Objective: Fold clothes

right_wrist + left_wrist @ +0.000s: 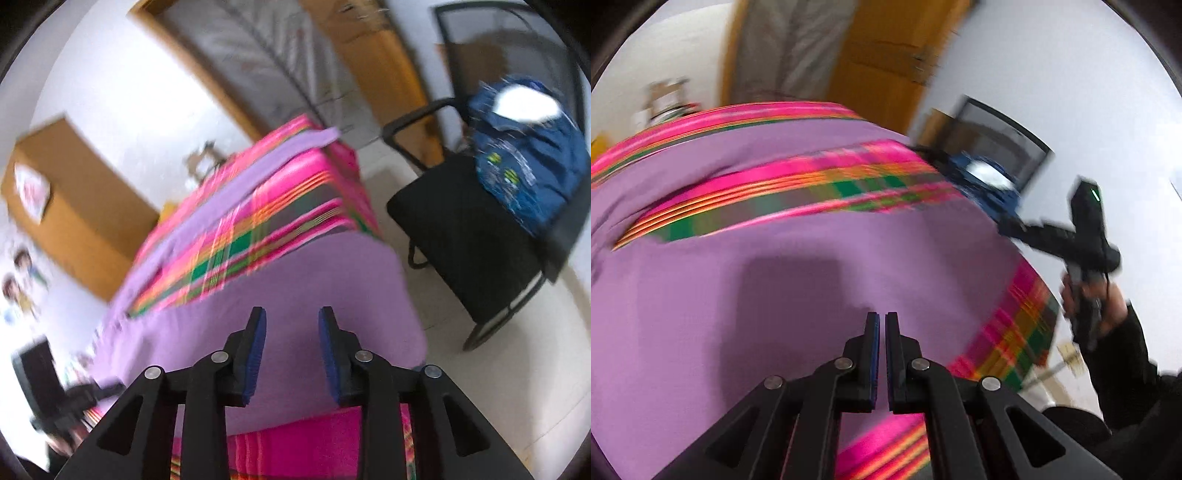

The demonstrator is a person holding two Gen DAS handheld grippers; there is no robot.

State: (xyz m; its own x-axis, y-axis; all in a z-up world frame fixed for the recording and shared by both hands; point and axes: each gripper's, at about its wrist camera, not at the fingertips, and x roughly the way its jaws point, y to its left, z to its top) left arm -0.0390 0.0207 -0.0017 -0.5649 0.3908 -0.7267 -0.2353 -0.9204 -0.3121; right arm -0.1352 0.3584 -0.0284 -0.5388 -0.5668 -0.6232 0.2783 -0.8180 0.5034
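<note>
In the left wrist view, the left gripper point(881, 321) sits at 6 o'clock with its fingers pressed almost together and nothing visible between them. Under it lies the lilac cloth point(775, 280), spread flat over a pink plaid cover point(820, 184). The cloth's right edge runs toward 3 o'clock, where the plaid border point(1015, 332) drops off. Beyond this edge, at 3 o'clock, a hand point(1104, 299) holds the right gripper in open air before a white wall point(1089, 92).

In the right wrist view, the right gripper point(291, 325) is spread wide and empty above the lilac cloth point(314, 288). The cloth's rounded corner is at 3 o'clock. Past it, bare floor point(436, 369) separates the bed from a black chair point(461, 229) carrying a blue garment point(528, 162).
</note>
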